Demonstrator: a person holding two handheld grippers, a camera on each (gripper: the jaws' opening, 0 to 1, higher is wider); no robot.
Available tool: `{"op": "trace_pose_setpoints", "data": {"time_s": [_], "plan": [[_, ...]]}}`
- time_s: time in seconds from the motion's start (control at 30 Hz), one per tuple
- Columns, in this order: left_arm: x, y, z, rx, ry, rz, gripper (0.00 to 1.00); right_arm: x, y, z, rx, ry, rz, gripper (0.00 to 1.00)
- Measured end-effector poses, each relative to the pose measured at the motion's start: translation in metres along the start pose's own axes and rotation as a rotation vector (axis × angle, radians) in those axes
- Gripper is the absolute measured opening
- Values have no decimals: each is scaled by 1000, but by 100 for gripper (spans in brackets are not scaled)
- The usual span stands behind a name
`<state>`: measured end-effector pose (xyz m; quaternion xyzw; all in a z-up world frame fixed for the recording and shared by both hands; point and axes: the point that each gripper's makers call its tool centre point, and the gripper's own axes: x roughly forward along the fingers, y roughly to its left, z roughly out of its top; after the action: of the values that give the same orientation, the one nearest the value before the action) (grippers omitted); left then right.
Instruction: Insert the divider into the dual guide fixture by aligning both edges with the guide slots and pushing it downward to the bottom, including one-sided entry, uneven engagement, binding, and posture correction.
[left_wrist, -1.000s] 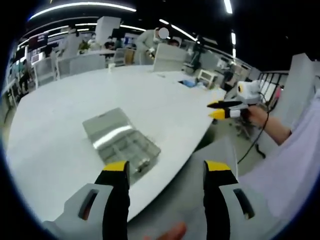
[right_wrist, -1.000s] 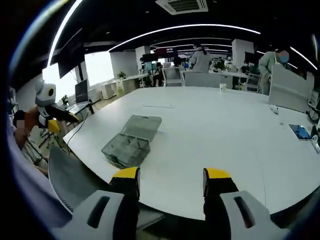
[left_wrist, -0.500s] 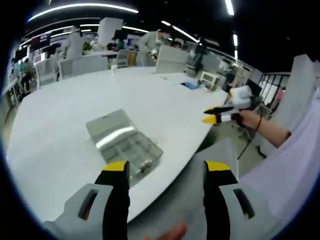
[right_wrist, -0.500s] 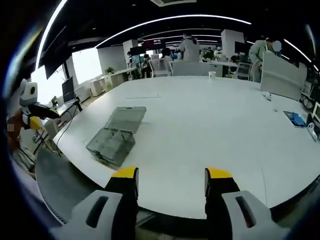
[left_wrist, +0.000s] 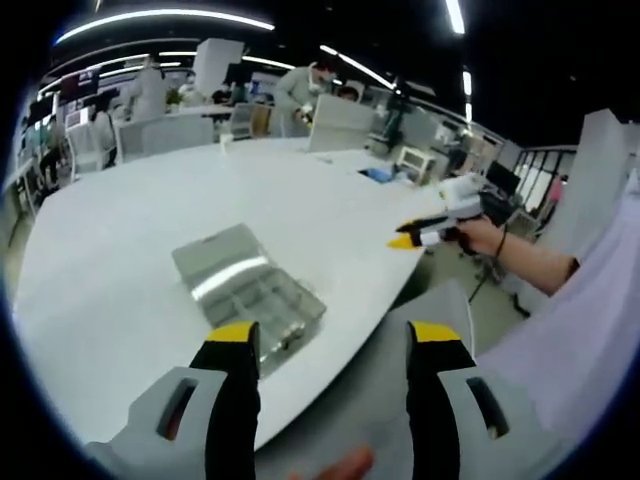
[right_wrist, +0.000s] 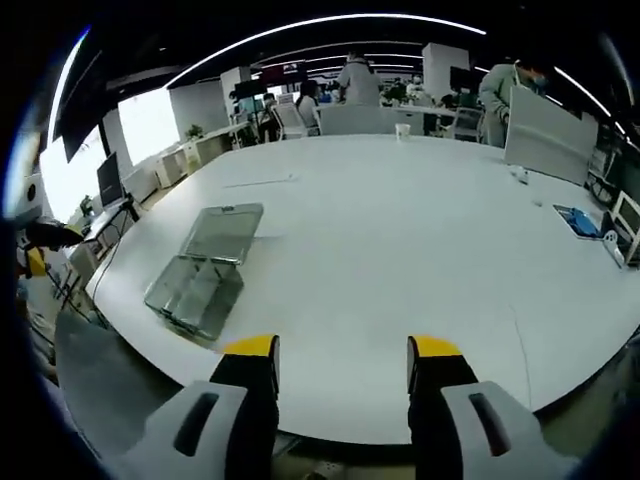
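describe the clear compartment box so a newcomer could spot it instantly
Start from the big white round table. Near its edge closest to the person lies a clear plastic compartment box, opened flat with its hinged lid lying on the table beside it. The other items near the far edge are small; none is see-through and gridded inside.

Open-plan office. Big white table (right_wrist: 420, 250) in front, more desks (right_wrist: 240, 135) and chairs (left_wrist: 90, 140) behind, monitors (right_wrist: 108, 178) by the window, long strip lights (left_wrist: 160, 18) on a dark ceiling, grey partition (right_wrist: 545, 135), people (right_wrist: 358, 80) standing at far desks. Clear plastic case (right_wrist: 205, 270) lies open on the table.
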<state>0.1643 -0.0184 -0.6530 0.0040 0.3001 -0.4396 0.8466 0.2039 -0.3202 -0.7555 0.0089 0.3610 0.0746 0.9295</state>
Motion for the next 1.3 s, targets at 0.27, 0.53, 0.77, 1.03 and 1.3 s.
{"op": "trace_pose_setpoints", "data": {"time_s": [0.27,0.53,0.77,1.03,1.3], "plan": [[-5,4,-3,-6,-3,7,57,28,-11,2,18,41,-42,44],[-14,8,-3,-7,-18,27,57,61,-30,-5,40,125,-63,44],[-19,12,-7,-18,-18,45,57,76,-43,-16,86,202,-71,46],[-22,15,-8,-27,-17,62,57,97,-52,-29,91,254,-91,46],[-24,18,-11,-45,-12,81,57,109,-51,-34,84,291,-99,46]]}}
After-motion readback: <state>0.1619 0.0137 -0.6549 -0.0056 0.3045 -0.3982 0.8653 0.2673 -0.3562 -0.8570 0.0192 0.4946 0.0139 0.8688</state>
